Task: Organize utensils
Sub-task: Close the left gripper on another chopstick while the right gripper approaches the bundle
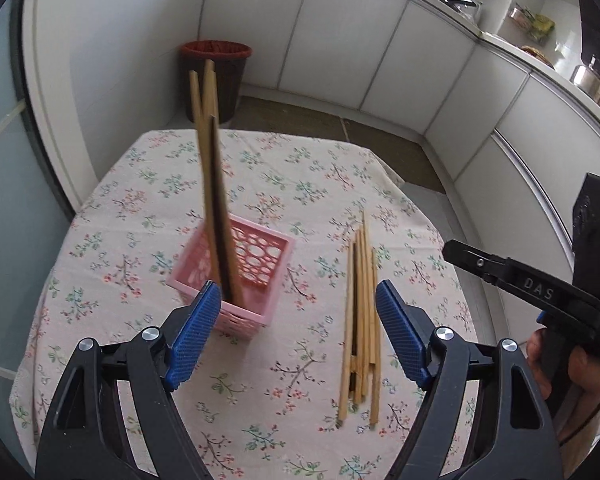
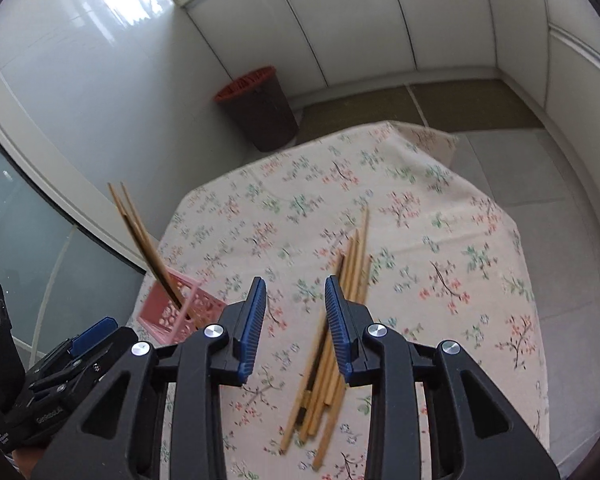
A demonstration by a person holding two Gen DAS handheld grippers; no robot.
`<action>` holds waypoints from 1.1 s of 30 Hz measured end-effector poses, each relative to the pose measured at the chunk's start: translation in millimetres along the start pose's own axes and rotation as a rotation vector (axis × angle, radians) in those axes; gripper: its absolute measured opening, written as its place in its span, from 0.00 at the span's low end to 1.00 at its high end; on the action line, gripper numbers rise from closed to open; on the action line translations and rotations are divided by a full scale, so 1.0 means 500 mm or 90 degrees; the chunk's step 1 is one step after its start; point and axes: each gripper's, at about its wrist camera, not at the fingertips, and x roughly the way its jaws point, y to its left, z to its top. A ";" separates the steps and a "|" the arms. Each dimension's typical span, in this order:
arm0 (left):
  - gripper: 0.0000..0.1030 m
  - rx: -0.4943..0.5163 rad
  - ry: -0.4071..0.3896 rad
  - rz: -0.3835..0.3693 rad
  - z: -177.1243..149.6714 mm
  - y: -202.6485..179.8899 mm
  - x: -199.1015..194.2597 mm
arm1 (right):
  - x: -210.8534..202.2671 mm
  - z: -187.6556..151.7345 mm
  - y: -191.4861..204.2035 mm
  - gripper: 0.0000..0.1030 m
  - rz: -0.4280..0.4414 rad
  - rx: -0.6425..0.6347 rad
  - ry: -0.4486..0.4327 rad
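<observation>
Right gripper (image 2: 296, 320) jaws hide part of the loose chopsticks (image 2: 332, 344).

1. The chopsticks (image 1: 360, 304) on the table look like pale, matt wood.
2. The pink holder (image 1: 236, 276) is perforated plastic, slightly glossy.
3. The tablecloth (image 1: 280, 184) is soft floral cloth, matt.
4. The left gripper (image 1: 298, 330) has ribbed blue pads (image 1: 192, 340), matt black plastic arms and shiny metal pivot pins.
5. The cabinets (image 1: 340, 40) are smooth, glossy white panels.
</observation>
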 end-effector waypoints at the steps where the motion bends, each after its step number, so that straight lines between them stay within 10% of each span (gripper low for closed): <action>1: 0.73 0.006 0.013 -0.008 -0.007 -0.012 0.012 | 0.001 -0.003 -0.016 0.31 0.008 0.018 0.010; 15: 0.55 0.056 0.159 -0.010 -0.079 -0.087 0.193 | -0.003 -0.012 -0.081 0.31 -0.006 0.047 0.050; 21: 0.35 0.065 0.177 0.019 -0.076 -0.080 0.250 | 0.008 -0.013 -0.076 0.31 -0.007 0.041 0.059; 33: 0.29 0.124 0.189 -0.003 -0.078 -0.087 0.288 | 0.015 -0.008 -0.081 0.31 -0.019 0.045 0.056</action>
